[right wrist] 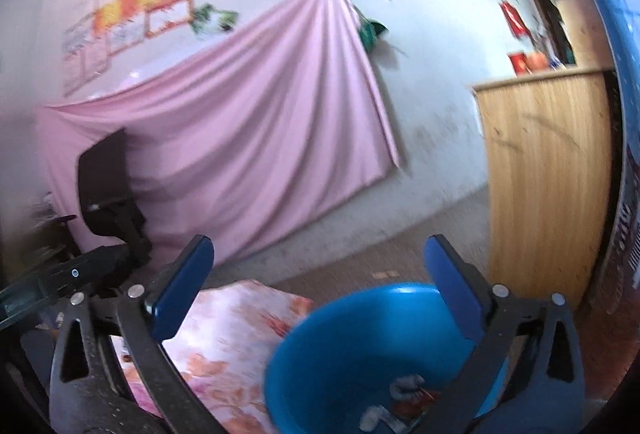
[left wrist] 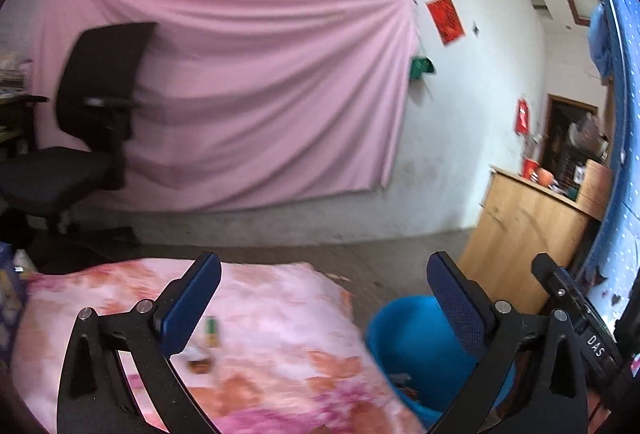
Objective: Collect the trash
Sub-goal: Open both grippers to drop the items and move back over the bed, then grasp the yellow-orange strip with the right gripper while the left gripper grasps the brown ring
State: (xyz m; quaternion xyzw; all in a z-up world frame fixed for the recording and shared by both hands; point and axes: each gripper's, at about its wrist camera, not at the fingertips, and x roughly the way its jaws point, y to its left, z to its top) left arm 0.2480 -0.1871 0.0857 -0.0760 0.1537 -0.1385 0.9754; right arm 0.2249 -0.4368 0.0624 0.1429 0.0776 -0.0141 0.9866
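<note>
The blue bin [right wrist: 352, 362] is the landmark here: it stands on the floor just beside the corner of the flowered cloth [left wrist: 280, 314], low enough that scraps can be dropped in from above. Some trash already lies at the bottom of the bin [right wrist: 400, 398], pale crumpled bits with something red among them, though blur hides what they are. Above the bin, the right gripper [right wrist: 320, 274] has its jaws spread wide with nothing between the blue pads, which suits a release over the opening. To the bin's left, over the cloth, the left gripper [left wrist: 324, 282] is likewise wide open and empty, probably so it can come down around the next piece. That next piece is likely one of the small items on the cloth [left wrist: 206, 346], a greenish packet and a brownish scrap lying near each other, well apart from the bin. Beyond the bin stand a wooden cabinet [right wrist: 548, 173] and, against the wall, a pink hanging sheet [left wrist: 240, 93].
</note>
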